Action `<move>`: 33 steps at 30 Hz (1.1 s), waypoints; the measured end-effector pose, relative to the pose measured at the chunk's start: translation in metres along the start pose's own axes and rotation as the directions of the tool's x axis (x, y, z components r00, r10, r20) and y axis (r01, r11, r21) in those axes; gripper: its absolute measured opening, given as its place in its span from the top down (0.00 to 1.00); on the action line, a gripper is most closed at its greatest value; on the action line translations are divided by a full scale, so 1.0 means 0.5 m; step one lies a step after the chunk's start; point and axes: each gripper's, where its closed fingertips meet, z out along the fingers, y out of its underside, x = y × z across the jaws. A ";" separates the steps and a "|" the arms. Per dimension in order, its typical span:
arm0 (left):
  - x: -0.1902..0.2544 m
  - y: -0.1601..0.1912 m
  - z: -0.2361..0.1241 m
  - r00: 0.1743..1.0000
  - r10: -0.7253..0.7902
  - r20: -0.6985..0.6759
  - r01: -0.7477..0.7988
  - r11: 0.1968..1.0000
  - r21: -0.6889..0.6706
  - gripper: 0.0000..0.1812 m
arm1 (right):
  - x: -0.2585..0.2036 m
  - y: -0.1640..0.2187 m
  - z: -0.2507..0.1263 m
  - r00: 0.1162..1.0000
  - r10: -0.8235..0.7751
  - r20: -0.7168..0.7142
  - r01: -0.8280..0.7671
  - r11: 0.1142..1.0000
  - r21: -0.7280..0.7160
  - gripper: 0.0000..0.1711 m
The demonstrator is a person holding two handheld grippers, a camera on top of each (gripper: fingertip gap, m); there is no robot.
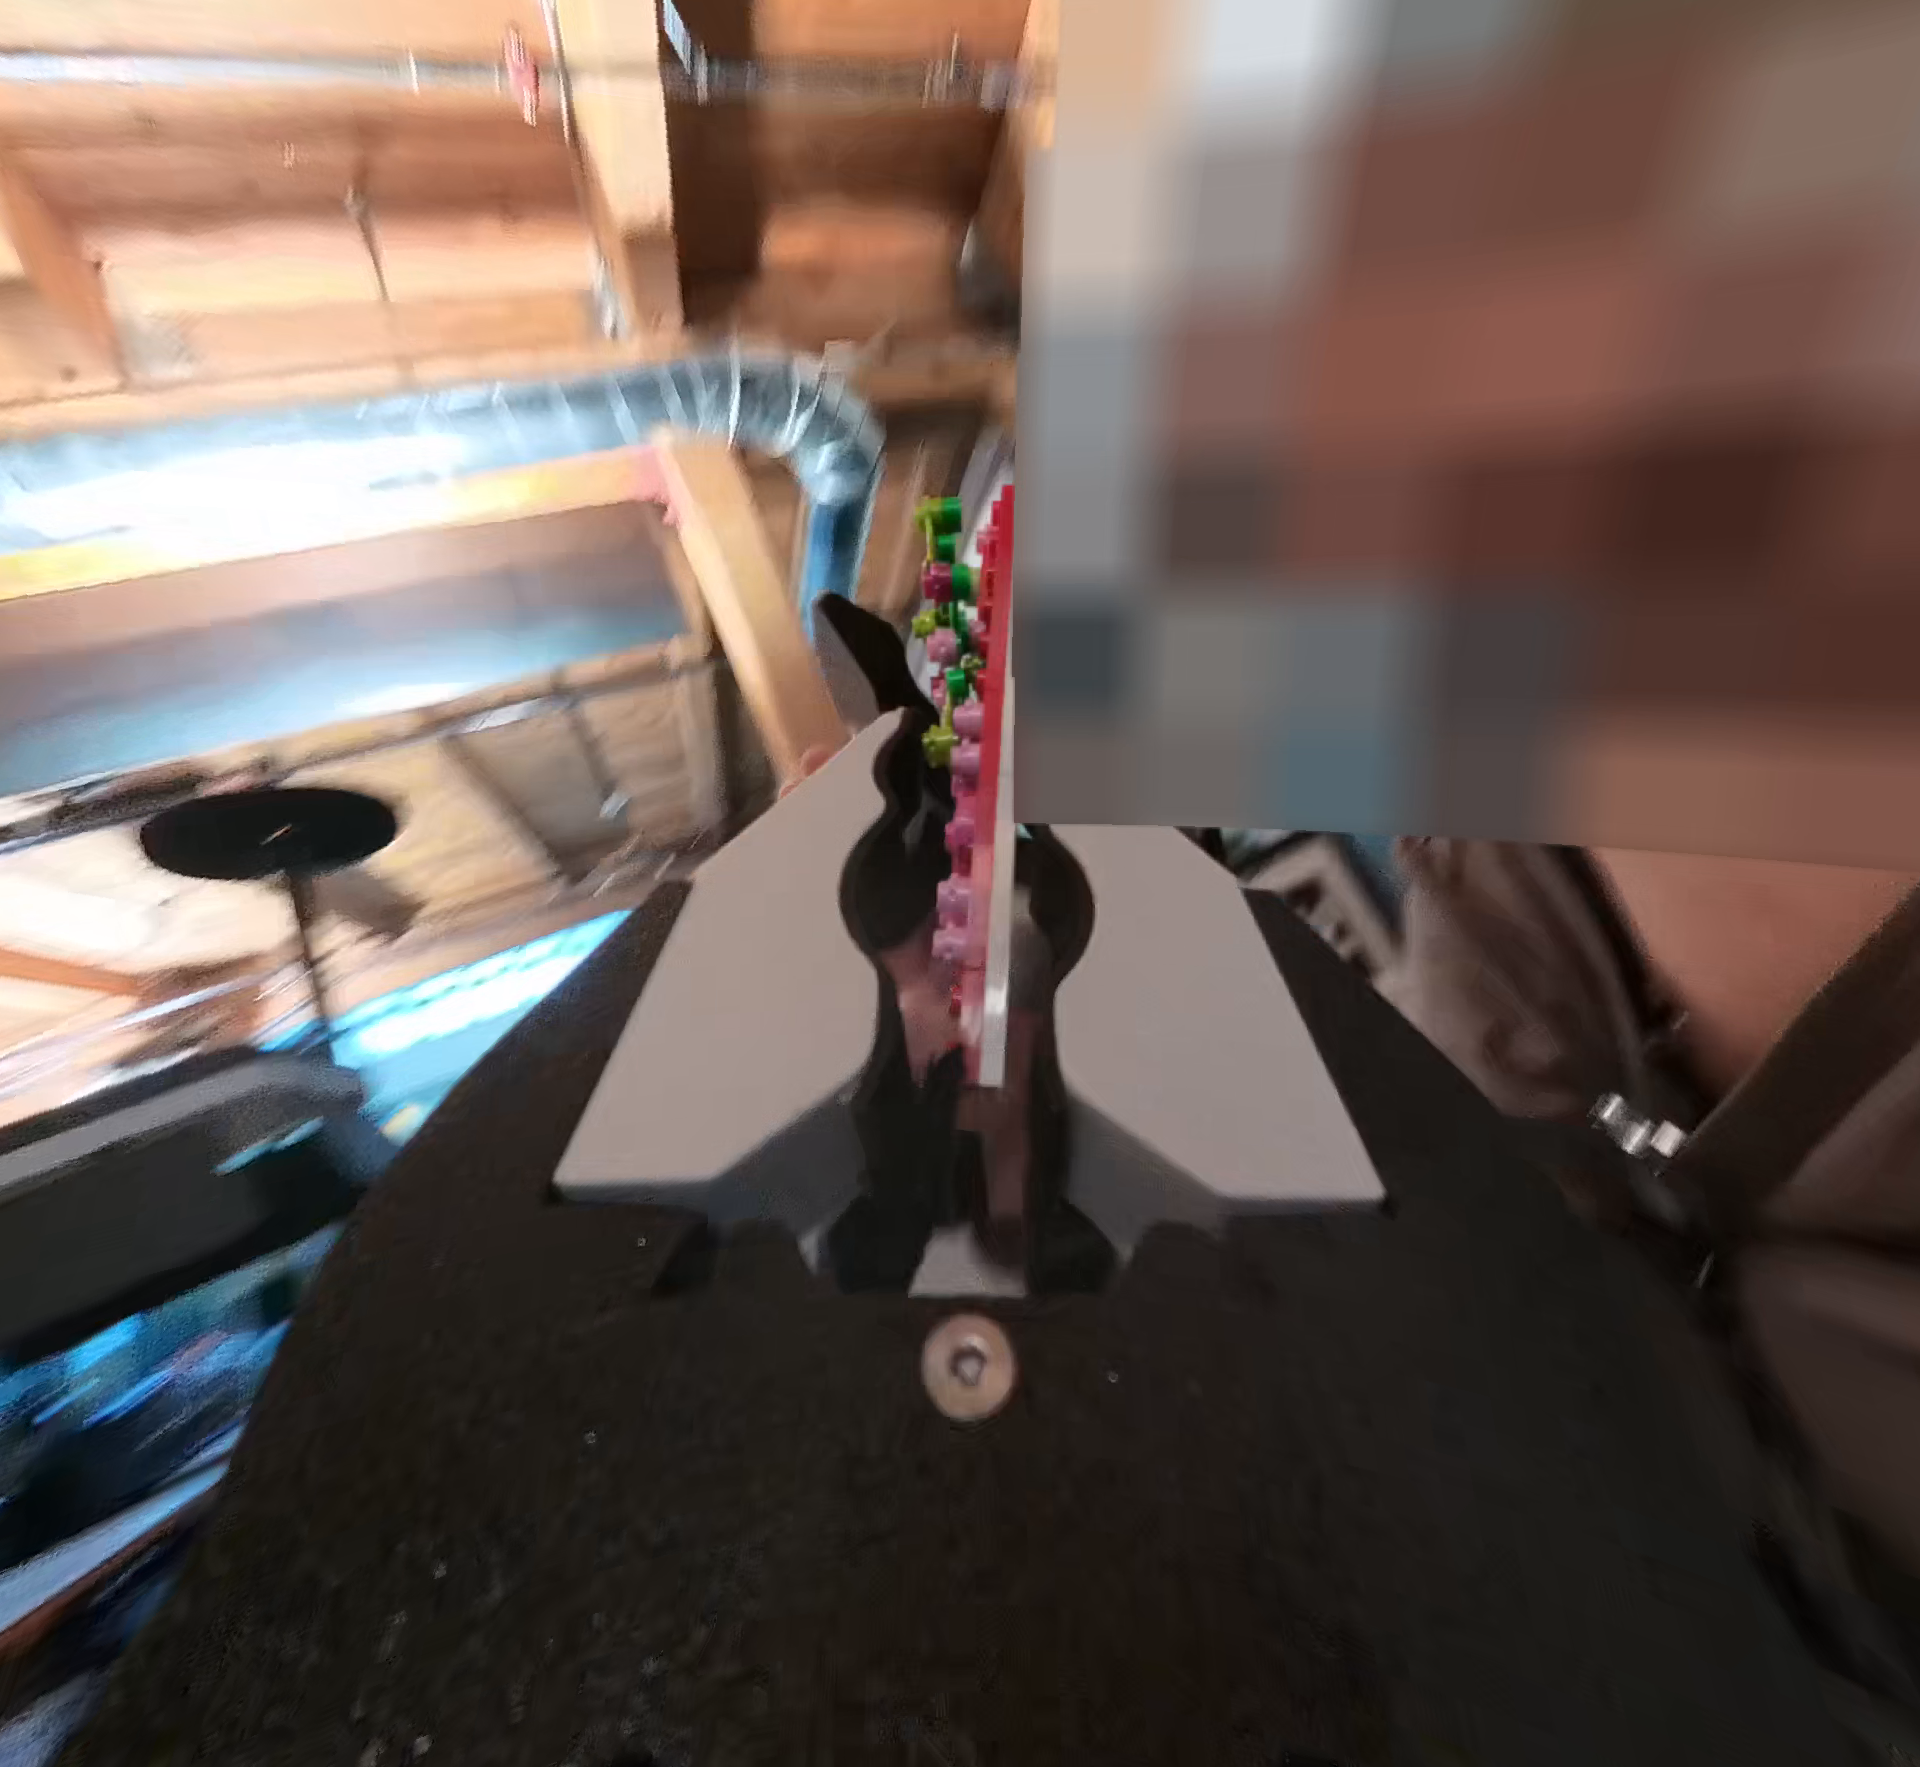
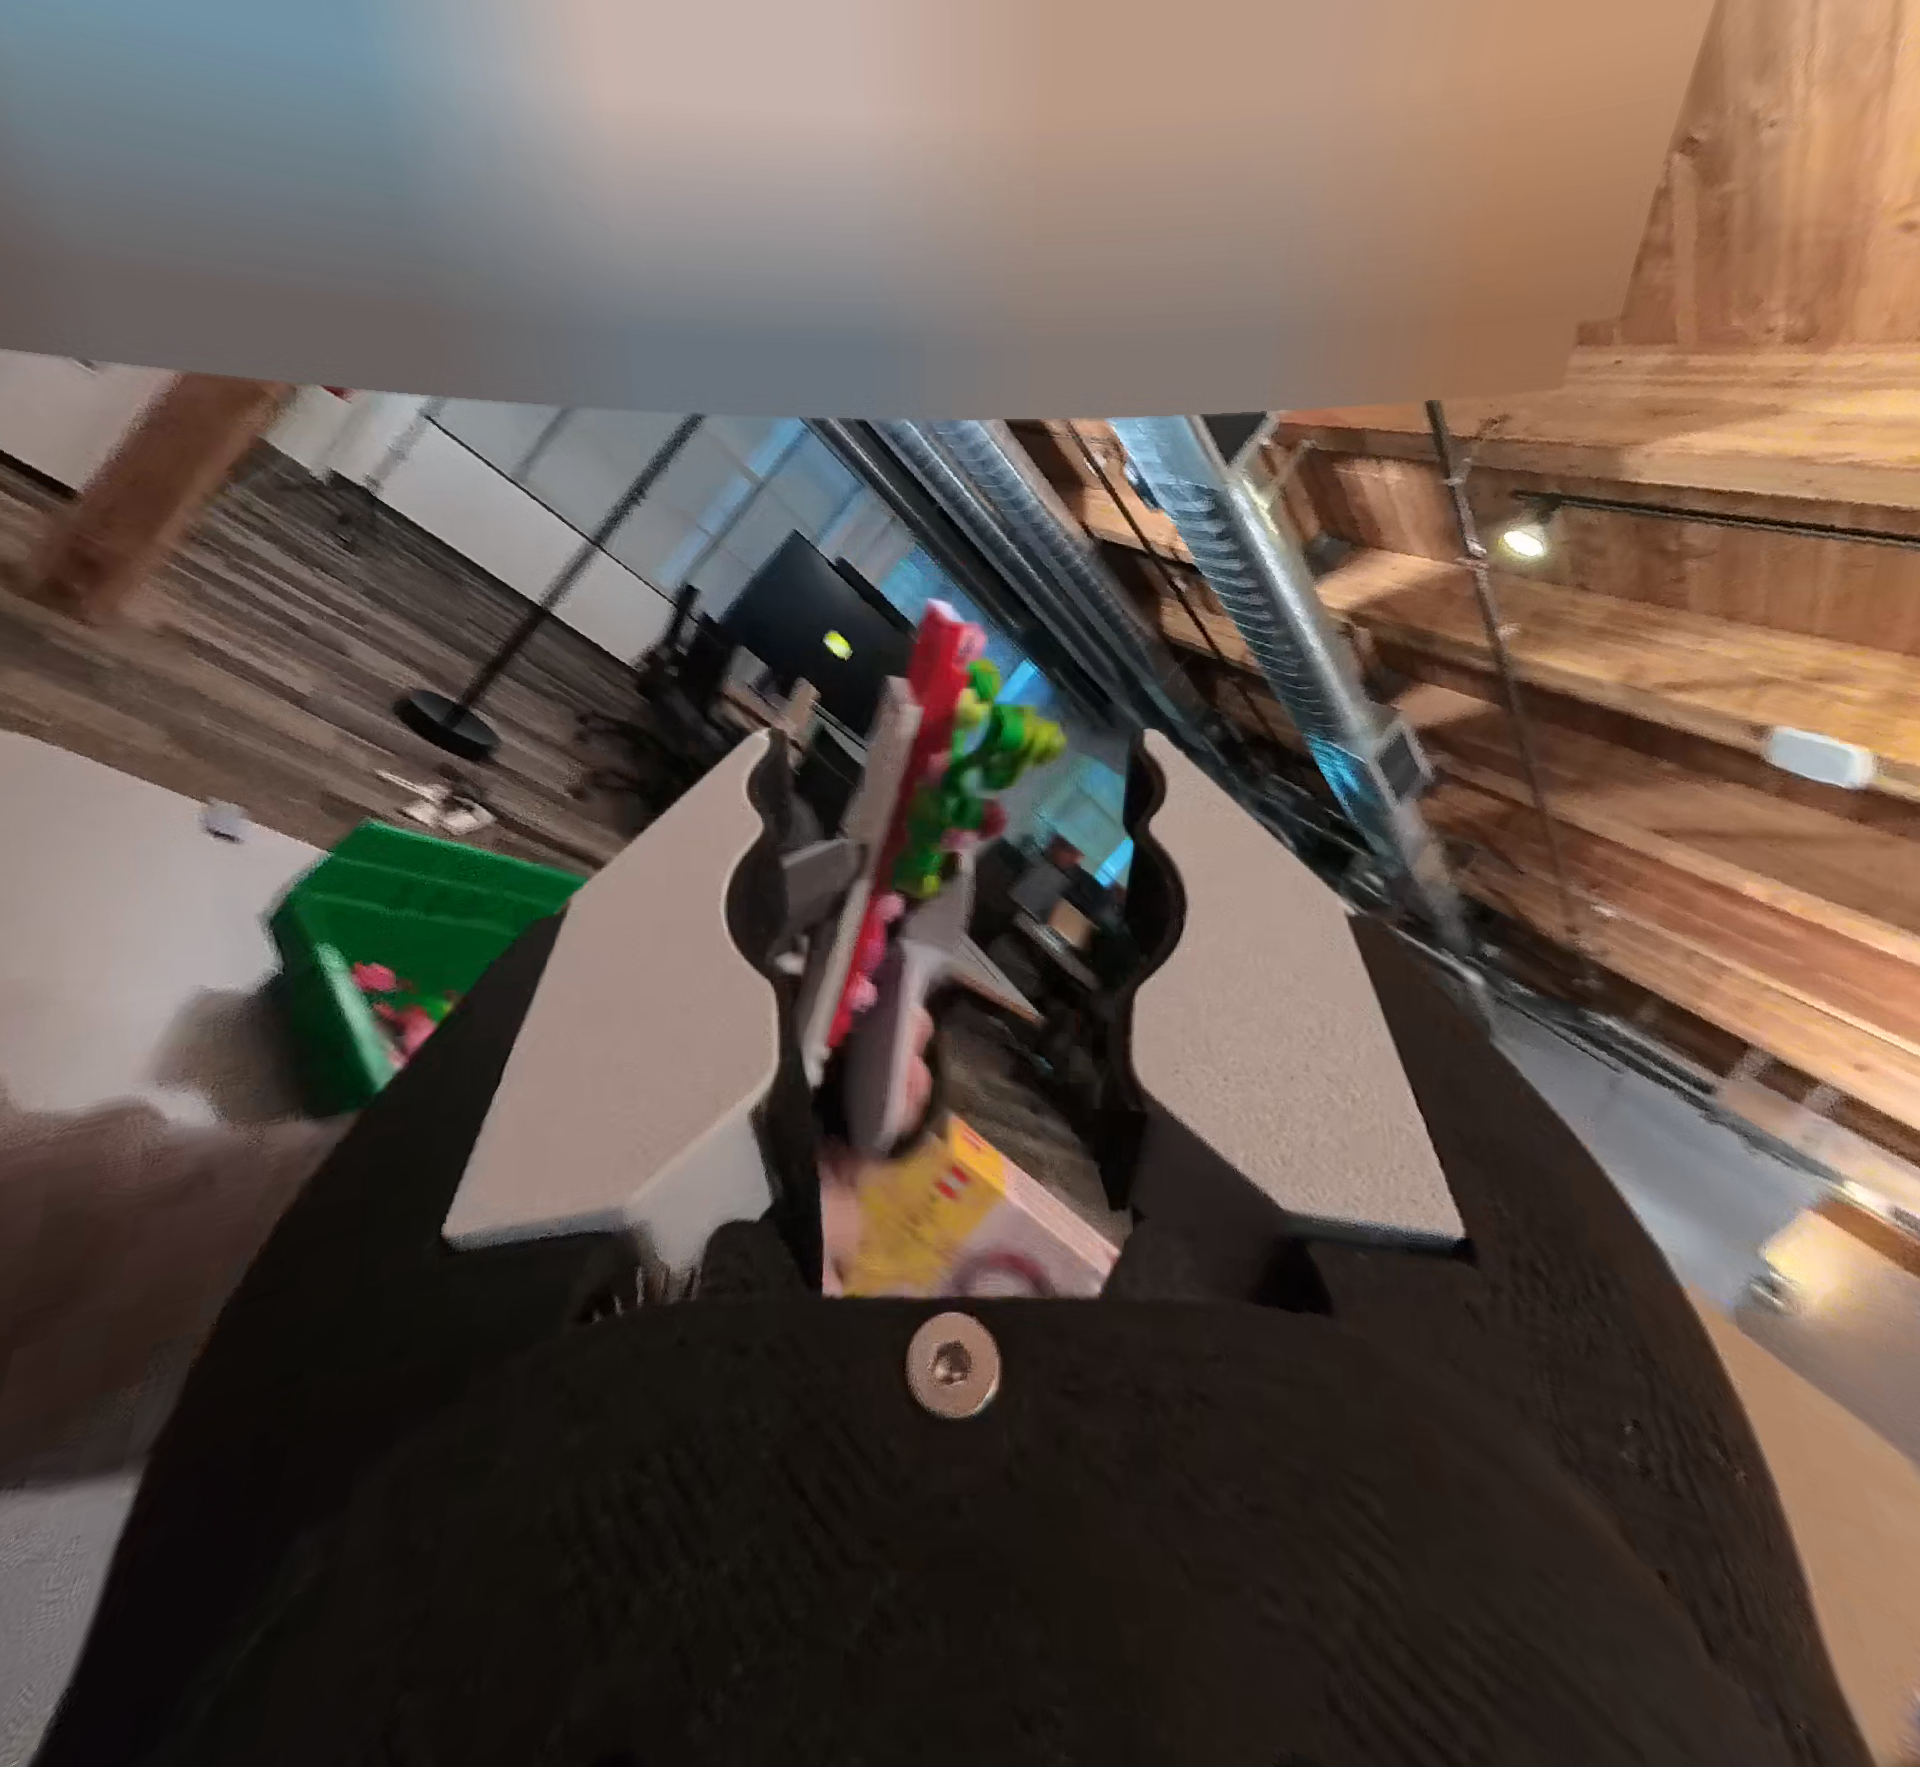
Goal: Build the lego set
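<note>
The left tool (image 1: 971, 886) has its fingers pinched tight on the lego plate (image 1: 992, 948), a thin white-backed slab carrying a red layer and a row of pink flowers (image 1: 961, 824) and green leaf pieces (image 1: 943, 522), and it's held up in the air, edge-on to the left wrist camera. From the right wrist view, the right tool (image 2: 951, 782) stands wide open and empty, fingers spread either side of the plate but apparently not touching it; the plate (image 2: 883, 844) hangs tilted in the gap, just ahead of that tool. Well below the plate sit a green bin (image 2: 416, 896) with pink pieces in it and the yellow-topped lego box (image 2: 935, 1218) on the counter (image 2: 104, 886).

This looks like an in-air check or handover mid-build. To do it well, the right tool should probably close on a bare edge of the plate, clear of the flowers, square to its flat faces, and the left shouldn't let go until that grip is firm. Squeezing on the leaf pieces risks popping them off.
</note>
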 end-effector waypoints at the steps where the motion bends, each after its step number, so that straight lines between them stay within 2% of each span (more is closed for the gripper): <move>1: -0.005 0.014 -0.002 0.996 0.079 0.029 -0.075 0.990 -0.117 0.92 | 0.019 0.009 -0.013 0.999 -0.029 -0.028 0.027 0.998 -0.049 0.60; 3: -0.012 0.034 -0.013 0.971 0.232 0.047 -0.204 0.920 -0.336 0.92 | 0.044 0.025 -0.040 0.996 -0.080 -0.048 0.071 0.986 -0.151 0.52; 5: -0.014 0.049 -0.026 0.938 0.347 0.023 -0.288 0.811 -0.509 0.92 | 0.039 0.030 -0.066 0.996 -0.094 0.008 0.094 0.974 -0.207 0.53; 8: 0.013 0.047 -0.022 0.918 0.392 -0.055 -0.344 0.722 -0.601 0.92 | 0.001 0.011 -0.097 0.988 -0.041 0.148 0.068 0.982 -0.178 0.58; 13: 0.055 0.057 0.010 0.902 0.404 -0.151 -0.400 0.651 -0.646 0.92 | -0.036 -0.008 -0.117 0.961 0.005 0.277 0.025 0.994 -0.105 0.69; 18: 0.084 0.067 0.033 0.897 0.388 -0.212 -0.428 0.645 -0.633 0.92 | -0.070 -0.022 -0.113 0.926 0.045 0.375 -0.035 0.999 -0.035 0.78; 24: 0.093 0.065 0.040 0.894 0.386 -0.227 -0.439 0.652 -0.618 0.92 | -0.085 -0.028 -0.105 0.905 0.074 0.419 -0.081 0.997 -0.001 0.87; 33: 0.089 0.068 0.036 0.909 0.359 -0.211 -0.409 0.673 -0.616 0.92 | -0.082 -0.031 -0.102 0.906 0.074 0.416 -0.098 0.995 0.036 0.87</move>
